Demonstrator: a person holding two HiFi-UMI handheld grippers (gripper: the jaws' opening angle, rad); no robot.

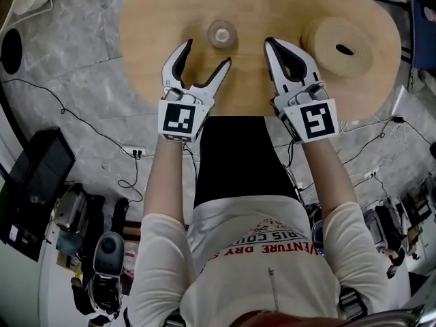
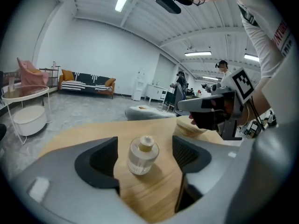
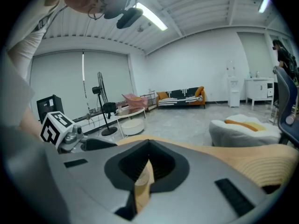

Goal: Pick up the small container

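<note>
The small container [image 1: 222, 34], a clear round jar with a pale stopper, stands upright on the oval wooden table [image 1: 272, 5]. My left gripper [image 1: 208, 53] is open just short of it, with the jaws spread to either side of its near face. In the left gripper view the small container [image 2: 142, 155] sits centred between the dark pads [image 2: 103, 161], and no pad touches it. My right gripper [image 1: 269, 43] rests over the table to the right of the jar with its jaws together and nothing in them. In the right gripper view only a thin slit shows between the jaws of the right gripper [image 3: 147, 160].
A thick round wooden disc [image 1: 338, 46] with a centre slot lies on the table's right part, beyond the right gripper. Cables and a power strip [image 1: 133, 152] lie on the grey floor at the left. A blue chair [image 1: 424, 19] stands at the right edge.
</note>
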